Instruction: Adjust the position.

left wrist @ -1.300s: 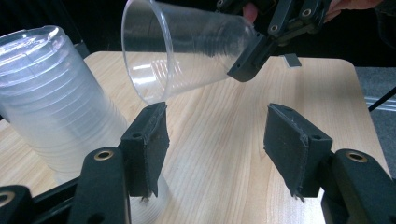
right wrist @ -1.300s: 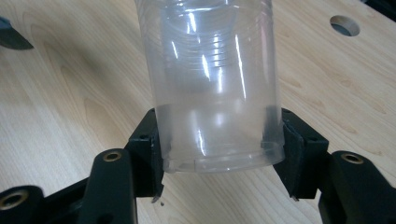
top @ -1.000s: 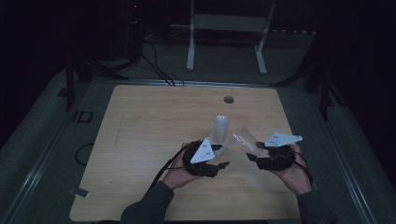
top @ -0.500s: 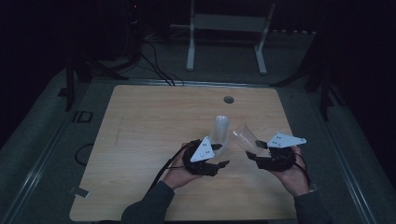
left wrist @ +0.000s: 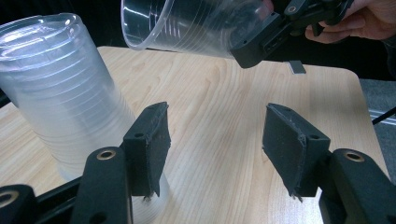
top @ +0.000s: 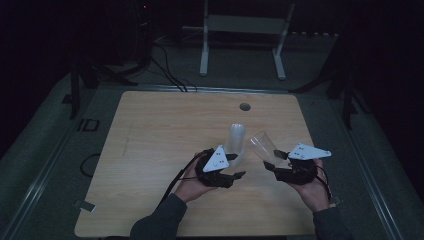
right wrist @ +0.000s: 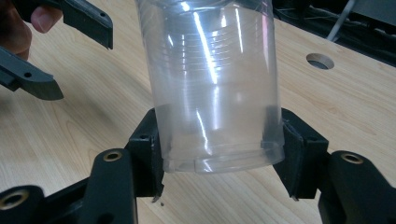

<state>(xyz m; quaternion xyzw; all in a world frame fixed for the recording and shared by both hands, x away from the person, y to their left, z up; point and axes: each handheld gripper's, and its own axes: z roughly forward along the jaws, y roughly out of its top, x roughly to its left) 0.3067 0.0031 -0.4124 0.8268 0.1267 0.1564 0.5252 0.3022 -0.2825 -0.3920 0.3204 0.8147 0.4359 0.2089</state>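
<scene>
At frame centre, our right gripper clamps a clear ribbed plastic cup by its base, tilted – likely for stacking; our left gripper gapes empty beside the upturned frosted cup stack.

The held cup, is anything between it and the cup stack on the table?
Nothing visible. The held cup, clamped in the right gripper, hangs tilted in the air beside the stack. The open left gripper sits lower, next to the stack's base, not in the gap between them.

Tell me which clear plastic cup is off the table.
The single clear cup clamped in the right gripper, tilted in the air. The frosted-looking stack of cups stands upside down on the table.
</scene>
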